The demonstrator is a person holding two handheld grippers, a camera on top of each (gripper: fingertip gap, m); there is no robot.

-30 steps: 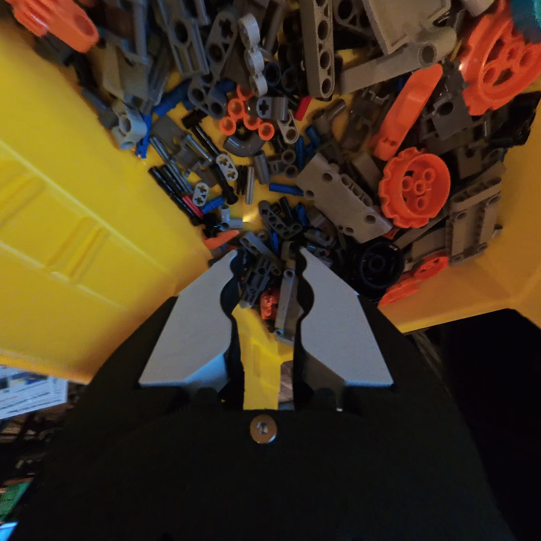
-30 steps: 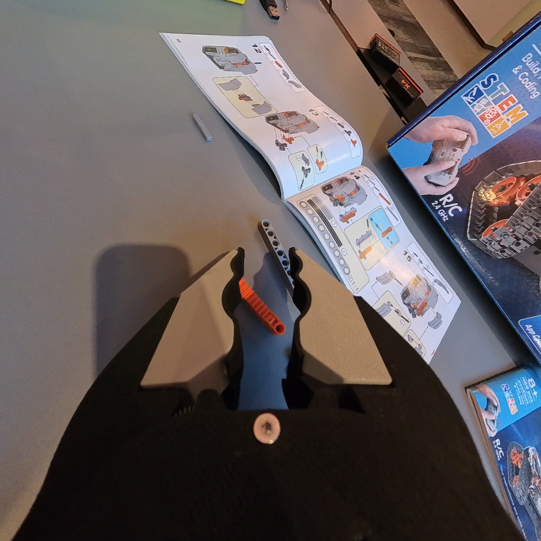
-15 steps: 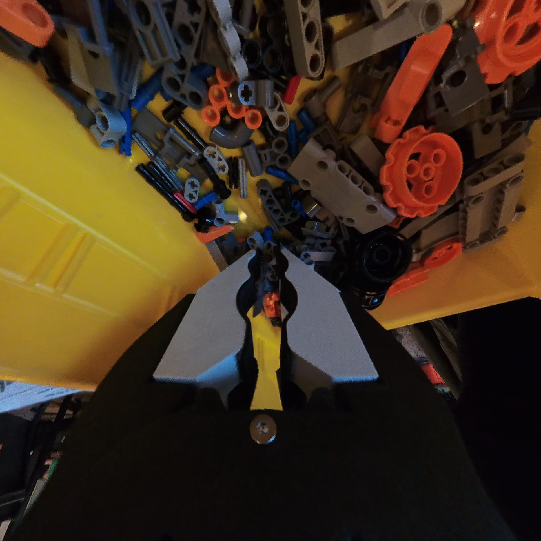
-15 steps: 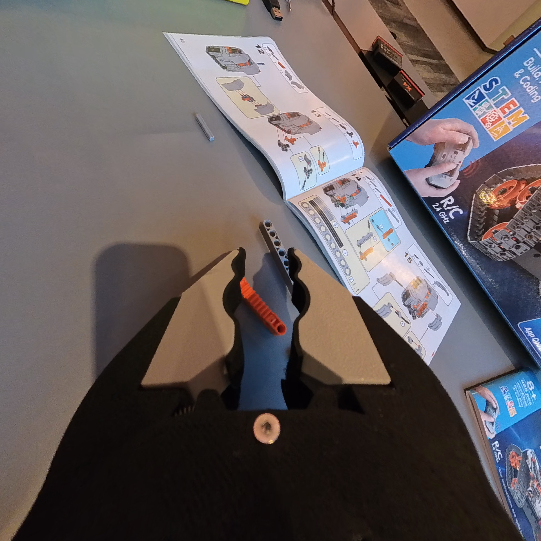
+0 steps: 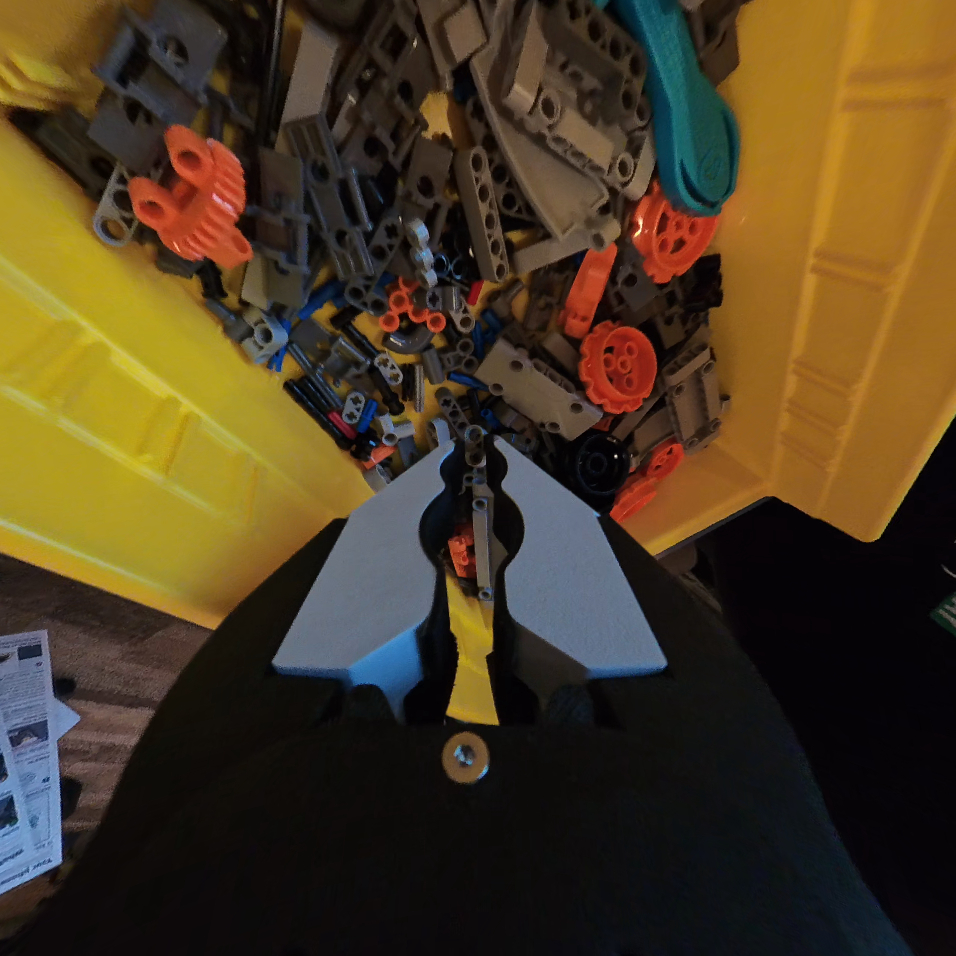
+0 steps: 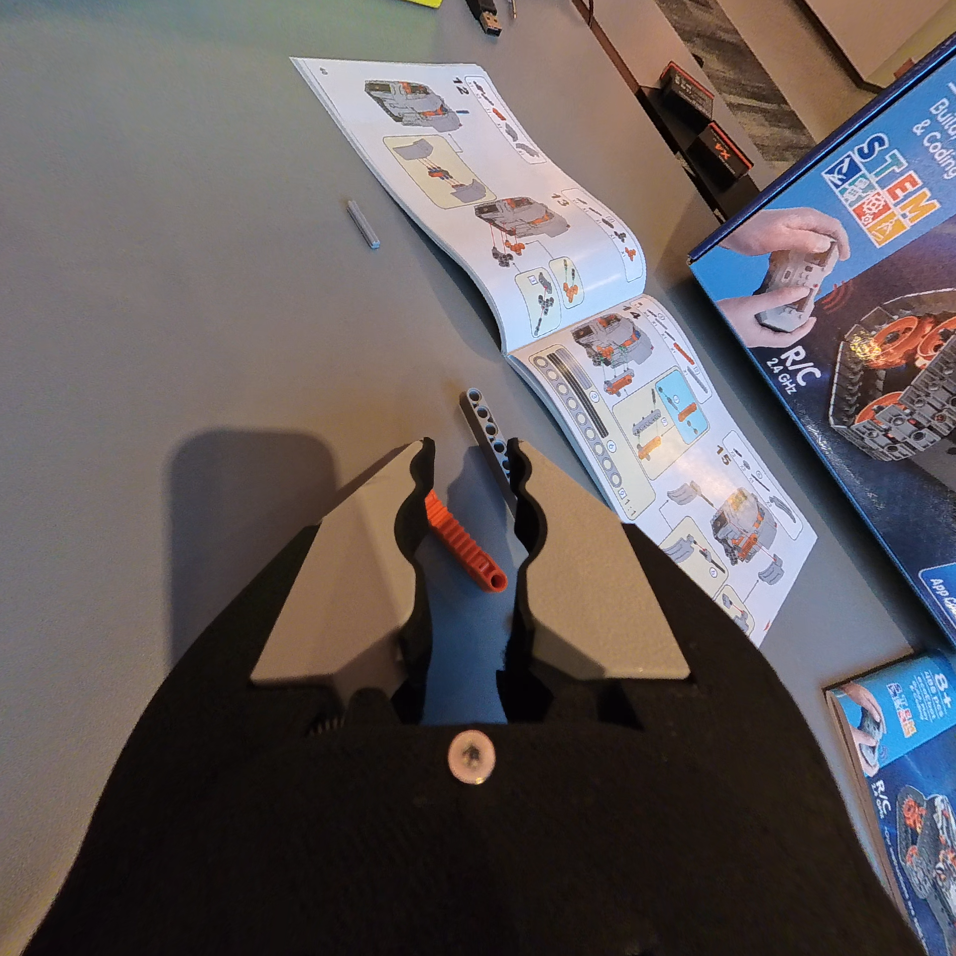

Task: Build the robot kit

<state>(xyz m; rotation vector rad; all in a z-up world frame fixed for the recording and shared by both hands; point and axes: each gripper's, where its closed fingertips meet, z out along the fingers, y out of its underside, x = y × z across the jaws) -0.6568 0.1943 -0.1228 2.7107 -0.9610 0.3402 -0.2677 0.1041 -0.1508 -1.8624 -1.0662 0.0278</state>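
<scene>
Left tool (image 5: 474, 445): fingers nearly together, clamped on grey beam (image 5: 481, 538), above yellow bin (image 5: 129, 414) of parts, frame centre.
Right tool (image 6: 471, 447): fingers apart, over orange rack piece (image 6: 465, 551) on table (image 6: 155, 258).
Right view only: open booklet (image 6: 569, 331), upper right.

The yellow bin (image 5: 129, 393) was glossy moulded plastic, and the building pieces (image 5: 517, 269) in it were smooth hard plastic. The instruction booklet (image 6: 564, 331) was slick white paper on a matt grey tabletop (image 6: 155, 258). The box (image 6: 853, 320) looked like glossy printed cardboard, and the orange toothed bar (image 6: 465, 548) like ribbed plastic.
</scene>
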